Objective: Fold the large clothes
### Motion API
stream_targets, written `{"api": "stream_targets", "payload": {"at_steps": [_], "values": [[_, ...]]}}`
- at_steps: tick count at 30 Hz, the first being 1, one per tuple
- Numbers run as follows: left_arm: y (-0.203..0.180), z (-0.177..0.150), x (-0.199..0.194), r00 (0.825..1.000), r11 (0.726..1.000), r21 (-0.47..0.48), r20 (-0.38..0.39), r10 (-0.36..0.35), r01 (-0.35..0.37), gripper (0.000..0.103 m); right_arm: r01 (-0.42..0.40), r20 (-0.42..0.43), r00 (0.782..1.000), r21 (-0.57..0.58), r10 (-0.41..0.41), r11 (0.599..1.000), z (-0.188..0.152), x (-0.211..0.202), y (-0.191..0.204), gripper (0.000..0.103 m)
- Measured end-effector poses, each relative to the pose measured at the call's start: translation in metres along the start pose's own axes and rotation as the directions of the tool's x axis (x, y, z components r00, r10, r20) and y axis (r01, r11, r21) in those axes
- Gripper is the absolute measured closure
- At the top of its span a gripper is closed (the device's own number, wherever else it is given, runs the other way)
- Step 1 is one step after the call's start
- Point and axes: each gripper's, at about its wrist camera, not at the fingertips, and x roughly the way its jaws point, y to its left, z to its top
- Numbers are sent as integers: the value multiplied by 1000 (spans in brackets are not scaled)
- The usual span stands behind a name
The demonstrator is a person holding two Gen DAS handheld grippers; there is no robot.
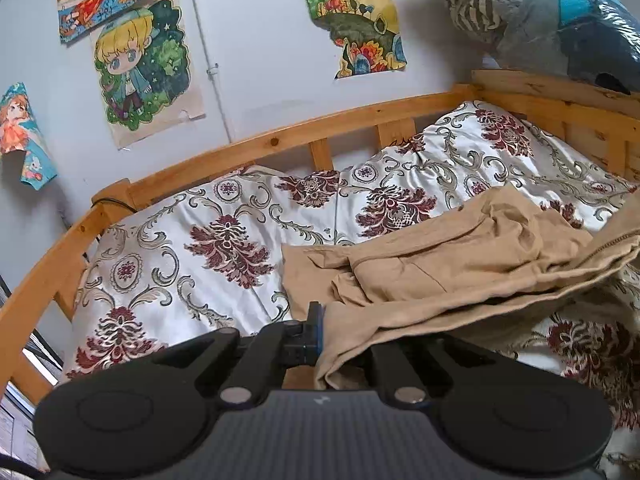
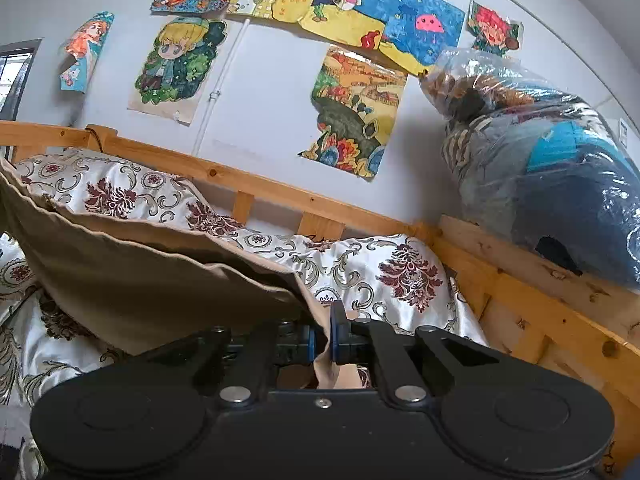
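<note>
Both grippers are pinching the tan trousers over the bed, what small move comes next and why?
Probably lift both grippers apart to stretch the tan cotton trousers: the left gripper and right gripper each pinch an edge, while the middle lies bunched on the floral bedspread.

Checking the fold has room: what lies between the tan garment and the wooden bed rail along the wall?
Only the floral bedspread lies between the tan garment and the wooden bed rail, seen in the left wrist view.

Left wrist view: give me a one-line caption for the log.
Left gripper shut on a tan garment above a floral bedspread, wooden bed rail behind.
</note>
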Motion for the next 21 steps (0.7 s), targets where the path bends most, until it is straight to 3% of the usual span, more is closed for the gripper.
{"api": "stream_targets", "payload": {"at_steps": [21], "values": [[21,44,55,999,999,-5,-9,-32,32,100,-42,-27,999,-78,40,996,30,63,-12,97]]}}
